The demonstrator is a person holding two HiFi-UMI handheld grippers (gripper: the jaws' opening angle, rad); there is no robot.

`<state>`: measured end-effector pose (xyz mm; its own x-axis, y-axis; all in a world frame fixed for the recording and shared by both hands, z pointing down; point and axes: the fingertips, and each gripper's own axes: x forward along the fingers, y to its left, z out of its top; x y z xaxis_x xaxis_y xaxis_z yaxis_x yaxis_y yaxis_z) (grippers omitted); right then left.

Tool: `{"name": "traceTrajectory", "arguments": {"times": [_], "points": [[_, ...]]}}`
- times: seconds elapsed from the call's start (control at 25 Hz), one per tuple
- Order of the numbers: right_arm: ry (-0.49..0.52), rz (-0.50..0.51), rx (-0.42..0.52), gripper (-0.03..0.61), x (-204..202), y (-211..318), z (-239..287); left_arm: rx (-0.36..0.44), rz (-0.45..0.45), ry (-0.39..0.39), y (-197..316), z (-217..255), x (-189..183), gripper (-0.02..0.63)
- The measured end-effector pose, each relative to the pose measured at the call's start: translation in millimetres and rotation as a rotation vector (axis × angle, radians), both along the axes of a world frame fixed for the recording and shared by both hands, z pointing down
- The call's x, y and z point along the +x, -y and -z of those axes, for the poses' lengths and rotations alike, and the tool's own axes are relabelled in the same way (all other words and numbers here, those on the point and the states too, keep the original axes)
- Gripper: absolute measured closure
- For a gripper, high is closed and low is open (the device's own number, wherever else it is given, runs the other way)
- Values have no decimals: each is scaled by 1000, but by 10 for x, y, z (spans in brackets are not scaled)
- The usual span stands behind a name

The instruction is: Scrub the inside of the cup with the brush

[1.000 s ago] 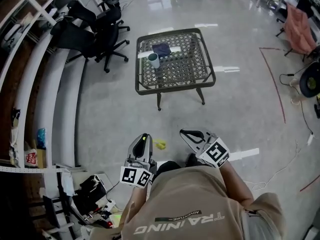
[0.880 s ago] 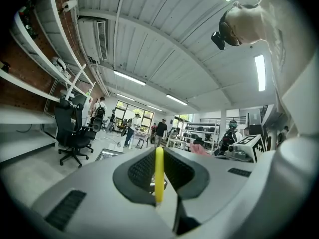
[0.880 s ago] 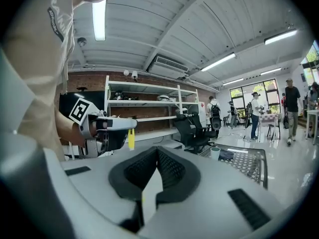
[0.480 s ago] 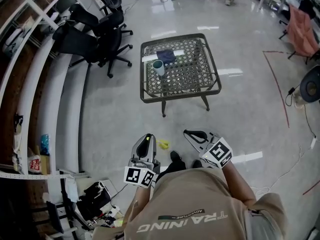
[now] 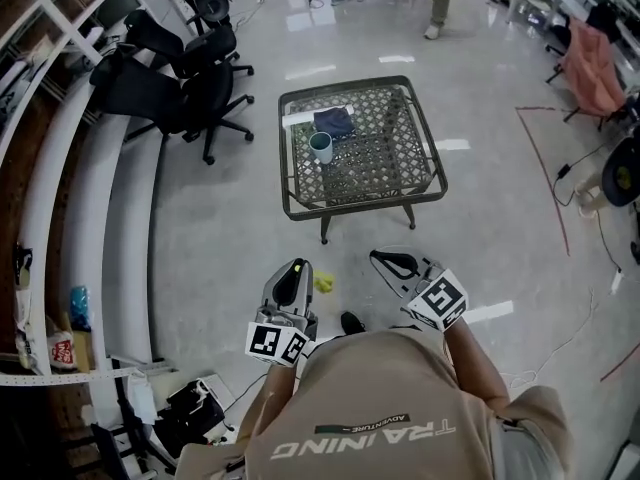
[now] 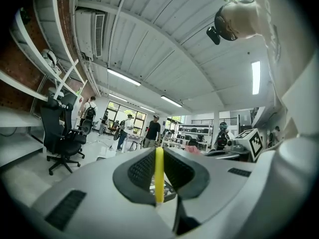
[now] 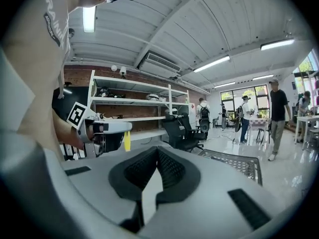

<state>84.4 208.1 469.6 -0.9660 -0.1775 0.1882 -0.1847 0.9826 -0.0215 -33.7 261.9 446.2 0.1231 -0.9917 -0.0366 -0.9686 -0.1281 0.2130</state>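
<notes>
Nothing is being scrubbed yet; as far as this shows, the job is at its carrying-in stage. The cup [image 5: 321,147] is sitting upright on the wicker-topped table [image 5: 350,206], just beside a folded dark blue cloth [image 5: 334,121], and it is well apart from both grippers, with open floor between them and the table.

The left gripper [image 5: 293,269] is pointing level toward the table, and its jaws are clamping a slim yellow piece [image 6: 159,173] that runs straight up the gap between the pads. I am taking that for the brush, since a yellow bit is also hanging off the jaw tips in the head view. Its bristle end is too small to make out.

The right gripper [image 5: 386,260] is riding alongside with its jaws pressed together on nothing; the right gripper view is showing only bare pads meeting.

So the brush is looking secured and everything else is waiting: reaching the table, steadying the cup, getting the brush down inside it, and the scrubbing itself.
</notes>
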Motion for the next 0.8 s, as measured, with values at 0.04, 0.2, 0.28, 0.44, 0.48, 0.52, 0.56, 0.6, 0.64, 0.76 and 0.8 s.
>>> {"name": "traceTrajectory", "arguments": {"times": [0.04,0.2,0.28,0.44,0.48,0.52,0.56,0.6,0.64,0.76,0.8], "points": [[-11,-12,10,561,-47,31,-14,0,-12,5,33,-12,-49,561],[-17,-69,20,561,-176,165,-5,-10,-42,8,150,-34,-225,560],[-21,-96,24,561,-224,252,0,-14,-50,5,213,-72,-312,561],[-51,-124,36,561,-273,369,-73,-24,-39,-8,275,-184,-457,560],[-60,-129,40,561,-284,409,-87,-26,-31,-13,297,-203,-496,561],[-66,-134,43,561,-298,454,-89,-27,-26,-15,325,-214,-534,561],[-68,-136,42,561,-315,502,-82,-28,-23,-15,359,-214,-568,561],[-69,-138,38,561,-332,556,-69,-29,-20,-14,399,-208,-596,560],[-67,-137,36,561,-349,621,-52,-30,-18,-14,448,-197,-620,560],[-55,-125,37,561,-425,857,-26,-30,-4,-16,637,-150,-695,561],[-58,-119,33,561,-454,931,-39,-29,4,-20,703,-135,-730,560]]}}
